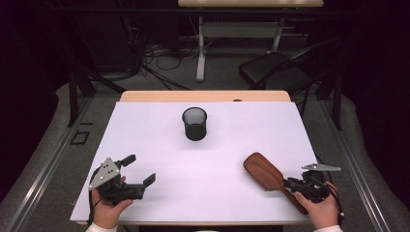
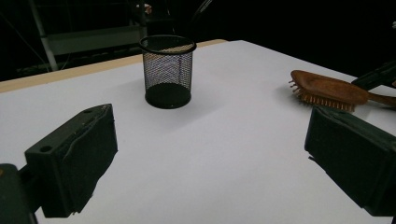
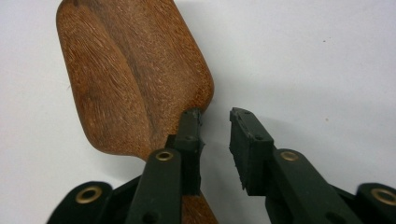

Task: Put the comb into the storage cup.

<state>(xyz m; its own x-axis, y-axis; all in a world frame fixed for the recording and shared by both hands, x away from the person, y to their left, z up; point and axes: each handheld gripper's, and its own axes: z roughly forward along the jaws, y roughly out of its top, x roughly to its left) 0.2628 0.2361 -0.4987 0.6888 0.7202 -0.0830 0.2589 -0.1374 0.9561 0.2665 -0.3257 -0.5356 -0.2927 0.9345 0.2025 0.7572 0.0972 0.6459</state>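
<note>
A wooden hairbrush [image 1: 263, 171] lies bristles down on the white table top [image 1: 208, 193], at the right front, with its handle pointing toward the person. My right gripper [image 1: 292, 182] sits low at the brush's neck. In the right gripper view the brush [image 3: 130, 79] runs under the left jaw, and the right gripper [image 3: 215, 116] stands open by a narrow gap with only bare table showing in it. A black mesh cup [image 1: 195, 124] stands upright at the middle back. My left gripper [image 1: 139, 169] rests at the left front, open wide and holding nothing, facing the cup [image 2: 168, 70] and the brush [image 2: 327, 88].
Beyond the table's far wooden edge [image 1: 203, 95] there is a black chair [image 1: 275, 67] at the right, a desk frame [image 1: 241, 29] and loose cables [image 1: 159, 58] on the floor. A dark floor surrounds the table on both sides.
</note>
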